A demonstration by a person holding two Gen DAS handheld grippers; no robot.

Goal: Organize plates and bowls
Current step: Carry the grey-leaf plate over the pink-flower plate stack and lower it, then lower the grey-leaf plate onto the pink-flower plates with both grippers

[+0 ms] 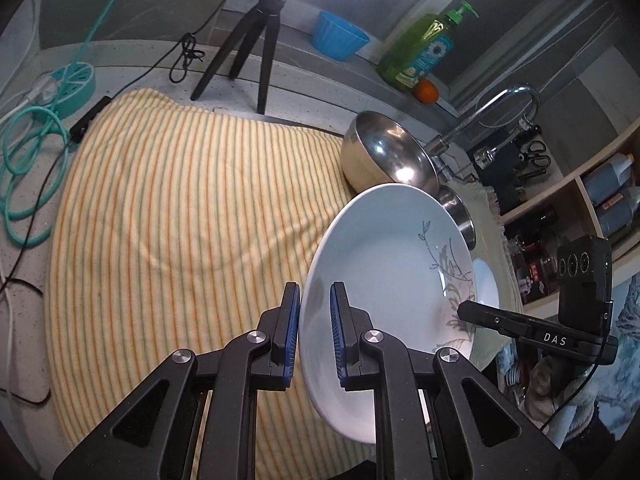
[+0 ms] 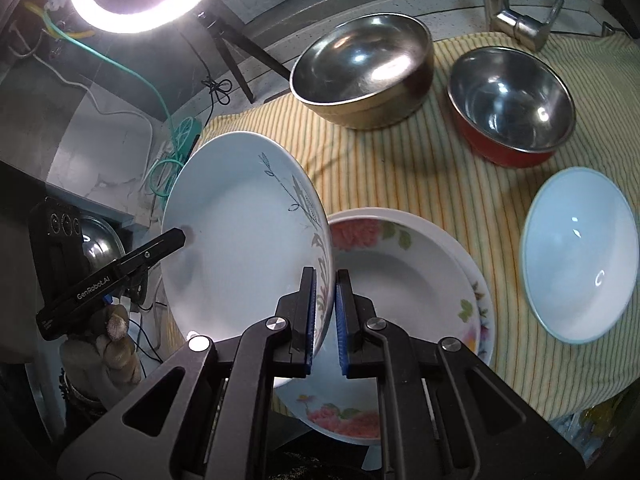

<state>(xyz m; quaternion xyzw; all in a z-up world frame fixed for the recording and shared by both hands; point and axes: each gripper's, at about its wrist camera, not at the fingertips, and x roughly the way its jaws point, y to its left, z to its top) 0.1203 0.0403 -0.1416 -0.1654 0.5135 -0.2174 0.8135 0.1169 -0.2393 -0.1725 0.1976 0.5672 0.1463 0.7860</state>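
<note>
A white plate with a grey leaf pattern (image 1: 384, 264) is held tilted above the striped towel (image 1: 180, 208). My left gripper (image 1: 315, 300) is shut on one rim of it. My right gripper (image 2: 325, 284) is shut on the opposite rim of the same plate (image 2: 240, 240). Below it lies a floral plate (image 2: 404, 280) on another plate. A white bowl (image 2: 580, 256) sits at the right. A large steel bowl (image 2: 364, 68) and a red-sided steel bowl (image 2: 512, 100) stand at the back.
A tripod (image 1: 256, 40), a blue cup (image 1: 340, 36), a green soap bottle (image 1: 420, 48) and an orange (image 1: 426, 90) stand behind the towel. A tap (image 2: 516, 16) is at the back right. Teal cable and a power strip (image 1: 68, 84) lie at the left.
</note>
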